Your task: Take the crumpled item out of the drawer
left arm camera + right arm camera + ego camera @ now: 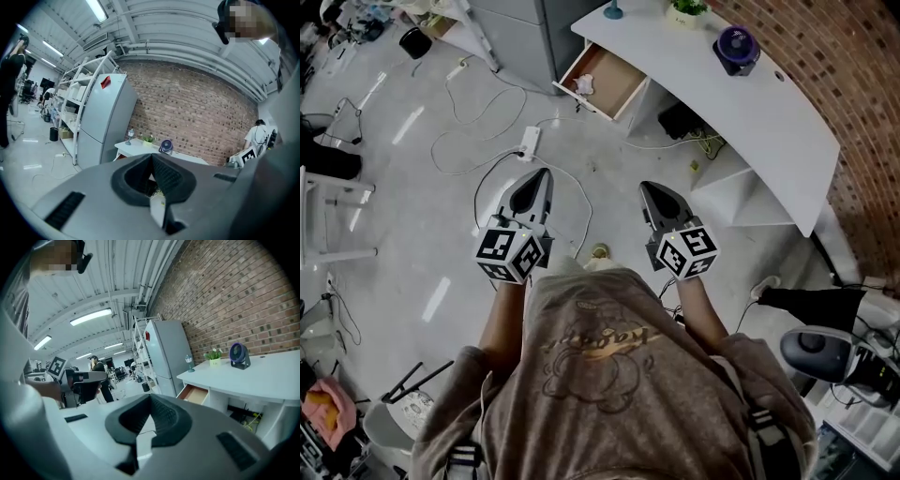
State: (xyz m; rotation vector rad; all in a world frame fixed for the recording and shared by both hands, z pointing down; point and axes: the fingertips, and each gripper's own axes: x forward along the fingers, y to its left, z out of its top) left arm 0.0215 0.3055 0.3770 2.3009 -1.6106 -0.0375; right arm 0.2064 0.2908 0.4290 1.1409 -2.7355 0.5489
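A crumpled white item (584,84) lies at the left end of an open wooden drawer (611,82) pulled out of a white desk (750,103). Both grippers are held in the air over the floor, well short of the drawer, pointing toward it. My left gripper (544,174) (151,157) has its jaws closed together with nothing between them. My right gripper (648,187) (150,397) is likewise shut and empty. From the right gripper view the drawer (193,393) shows open at the desk's left end; the item inside is hidden there.
On the desk stand a purple fan (736,47), a small potted plant (686,9) and a lamp (612,9). A grey fridge (105,117) stands left of the desk. Cables and a power strip (528,142) lie on the floor ahead. A brick wall (853,75) runs behind the desk.
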